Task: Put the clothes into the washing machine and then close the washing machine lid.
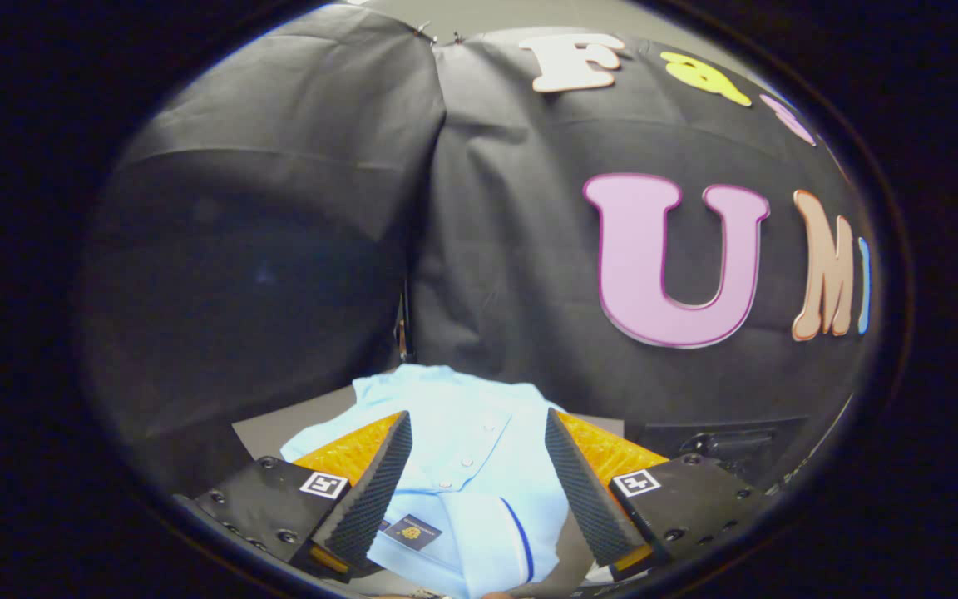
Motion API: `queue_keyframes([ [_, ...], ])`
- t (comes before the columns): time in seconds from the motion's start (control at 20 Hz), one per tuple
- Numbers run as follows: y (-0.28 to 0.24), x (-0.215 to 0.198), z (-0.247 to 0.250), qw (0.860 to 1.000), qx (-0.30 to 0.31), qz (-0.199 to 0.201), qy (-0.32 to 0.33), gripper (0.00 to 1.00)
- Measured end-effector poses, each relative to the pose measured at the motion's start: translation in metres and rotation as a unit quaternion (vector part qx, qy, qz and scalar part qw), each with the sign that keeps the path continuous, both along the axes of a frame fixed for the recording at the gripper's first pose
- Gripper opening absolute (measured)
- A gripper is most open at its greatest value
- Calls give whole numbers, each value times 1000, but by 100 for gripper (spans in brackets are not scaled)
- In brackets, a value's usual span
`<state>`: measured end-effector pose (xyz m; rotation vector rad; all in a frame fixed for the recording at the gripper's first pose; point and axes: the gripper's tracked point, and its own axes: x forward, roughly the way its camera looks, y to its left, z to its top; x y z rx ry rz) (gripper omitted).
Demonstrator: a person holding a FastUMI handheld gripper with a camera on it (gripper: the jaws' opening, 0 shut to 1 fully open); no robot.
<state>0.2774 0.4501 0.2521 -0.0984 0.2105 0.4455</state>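
A light blue polo shirt (462, 453) lies folded on a grey surface (279, 424), its collar with a dark stripe and a small dark label nearest to me. My gripper (476, 445) hovers over it, open, with the shirt's button placket showing in the gap between the two fingers. Neither finger presses on the cloth as far as I can see. To the right of the shirt, beyond the right finger, sits a dark machine part (728, 445) with a recessed handle, partly hidden.
The booth's black cloth wall (487, 249) rises close behind the shirt, with a seam and a gap between two panels just beyond the shirt's far edge. A strip of the grey surface shows left of the shirt.
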Motion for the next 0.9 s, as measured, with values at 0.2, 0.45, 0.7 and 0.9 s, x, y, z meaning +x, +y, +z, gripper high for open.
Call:
queue_keyframes([
  [0.2, 7, 15, -44, 997, -30, -3, 68, 100],
  [0.45, 8, 16, -71, 992, -37, 1, 118, 100],
  [0.7, 17, 12, -73, 992, -17, 8, 127, 62],
  [0.9, 22, 6, -69, 991, -15, -11, 129, 25],
])
